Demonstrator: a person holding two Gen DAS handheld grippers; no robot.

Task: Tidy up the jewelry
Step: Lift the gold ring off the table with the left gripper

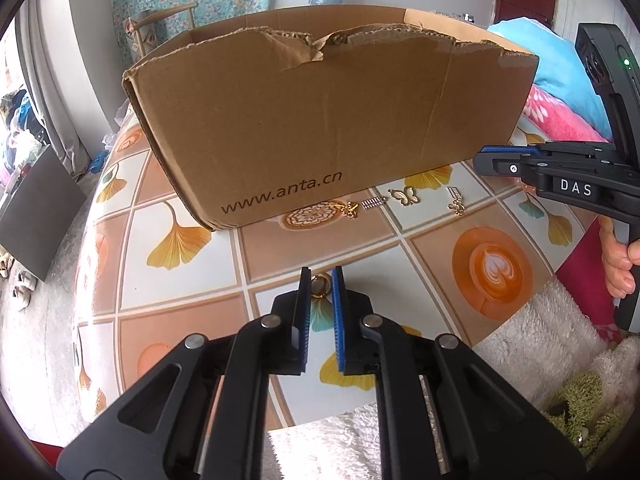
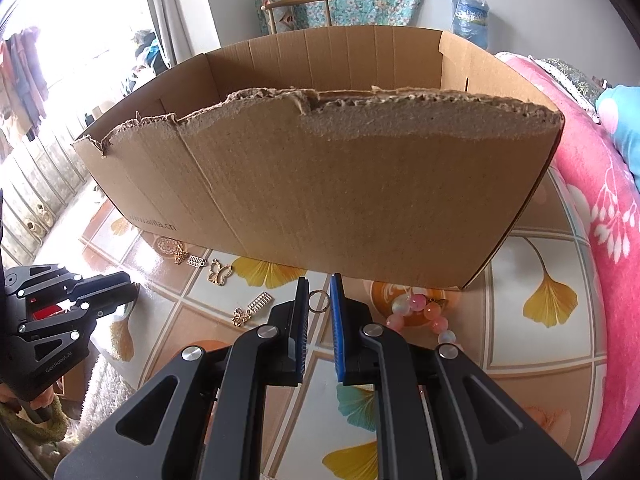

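A table covered with a patterned cloth (image 1: 280, 248) of ginkgo leaves and coffee cups carries an open cardboard box (image 1: 320, 120) with a torn top rim. The box stands toward the far edge of the table and fills most of both views.

The left gripper (image 1: 321, 286) points down at the cloth near the table's front edge. Its jaws stand narrow, pinching a small gold ring (image 1: 320, 285) between the blue pads.

The right gripper (image 2: 319, 294) also points down, just in front of the box's front wall. Its jaws are narrow too, closed on a thin silver ring (image 2: 319, 300).

More jewelry lies loose on the cloth along the box's front wall: a gold butterfly charm (image 1: 404, 196), a small gold flower charm (image 1: 351, 210), a short ladder-shaped silver piece (image 1: 374, 202), and a second ladder-shaped pendant with a gold flower (image 1: 455, 200). Near the box's right front corner lies a bracelet of pink and white beads (image 2: 424, 314), partly hidden behind the right gripper.

A hand (image 1: 618, 264) grips the right gripper's handle at the table's right edge. Beyond that edge lies a pink flowered blanket (image 2: 592, 184).
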